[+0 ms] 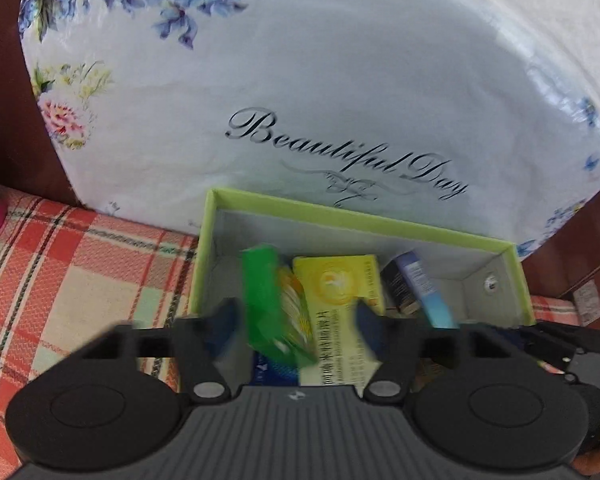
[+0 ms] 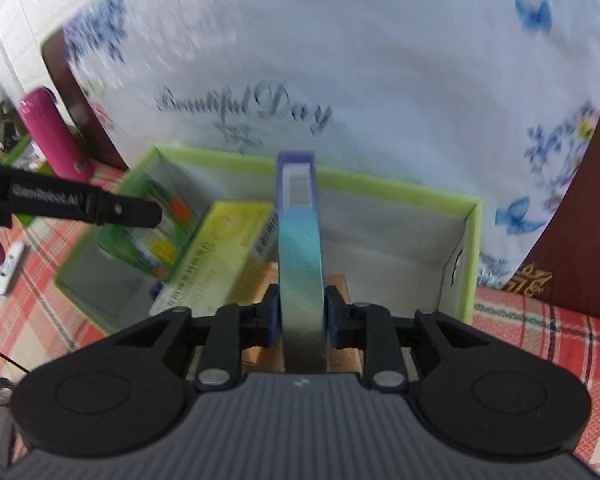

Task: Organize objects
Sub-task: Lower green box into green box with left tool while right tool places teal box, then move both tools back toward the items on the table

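Our left gripper [image 1: 296, 320] hangs over the green-rimmed box [image 1: 364, 220], jaws wide, a blurred green packet [image 1: 266, 300] between them, whether touched we cannot tell. Beside it lies a yellow carton [image 1: 336, 284]. Our right gripper [image 2: 302, 312] clamps a blue-teal carton [image 2: 300, 240] above the box.
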A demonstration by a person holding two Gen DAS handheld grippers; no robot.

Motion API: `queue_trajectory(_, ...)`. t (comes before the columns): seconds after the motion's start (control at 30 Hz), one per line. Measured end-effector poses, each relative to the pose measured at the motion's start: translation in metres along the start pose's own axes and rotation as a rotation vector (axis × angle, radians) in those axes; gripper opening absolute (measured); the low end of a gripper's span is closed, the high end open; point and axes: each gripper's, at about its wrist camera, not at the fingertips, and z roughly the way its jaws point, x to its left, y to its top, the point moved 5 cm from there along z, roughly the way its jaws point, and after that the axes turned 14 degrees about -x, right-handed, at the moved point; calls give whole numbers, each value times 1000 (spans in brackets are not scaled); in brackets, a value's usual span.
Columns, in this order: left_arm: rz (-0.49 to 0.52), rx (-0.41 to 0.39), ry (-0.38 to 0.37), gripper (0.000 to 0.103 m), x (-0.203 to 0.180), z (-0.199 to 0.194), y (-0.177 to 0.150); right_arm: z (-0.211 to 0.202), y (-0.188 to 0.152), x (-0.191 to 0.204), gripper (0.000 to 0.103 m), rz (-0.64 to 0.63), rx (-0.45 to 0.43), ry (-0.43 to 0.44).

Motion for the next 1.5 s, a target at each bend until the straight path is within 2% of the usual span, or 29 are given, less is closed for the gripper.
queue_trajectory(0.07,18,-17,11,79,1,-1,-3,2,-5,-2,55,-2,6,-23)
queue_trajectory(0.13,6,-11,9,79,2,-5,-4,-3,-7,-3,58,-12,-11,-28)
queue_trajectory(0.2,-6,-17,9,79,3,-11,-4,-9,-8,-3,68,-23,-20,-30)
queue_trajectory(0.37,-19,-27,14,79,-2,-36,2,-35,-3,-3,79,-9,-59,-50)
queue_trajectory(0.43,-21,-23,19,79,-6,-47,4,-50,0,0,80,-5,-81,-56)
queue_trajectory(0.67,-20,-30,40,79,-16,-95,-4,-110,9,5,97,15,-162,-75)
queue_trajectory(0.87,-12,-27,41,79,-22,-130,-25,-158,1,12,100,33,-211,-87)
queue_trajectory(1.03,-19,-6,42,79,-19,-156,-56,-189,-21,17,101,45,-218,-96)
queue_trajectory(1.23,-38,75,56,79,-10,-168,-103,-214,-62,22,101,53,-179,-108)
queue_trajectory(1.5,-3,145,40,79,-9,-173,-151,-228,-120,27,101,66,-106,-134)
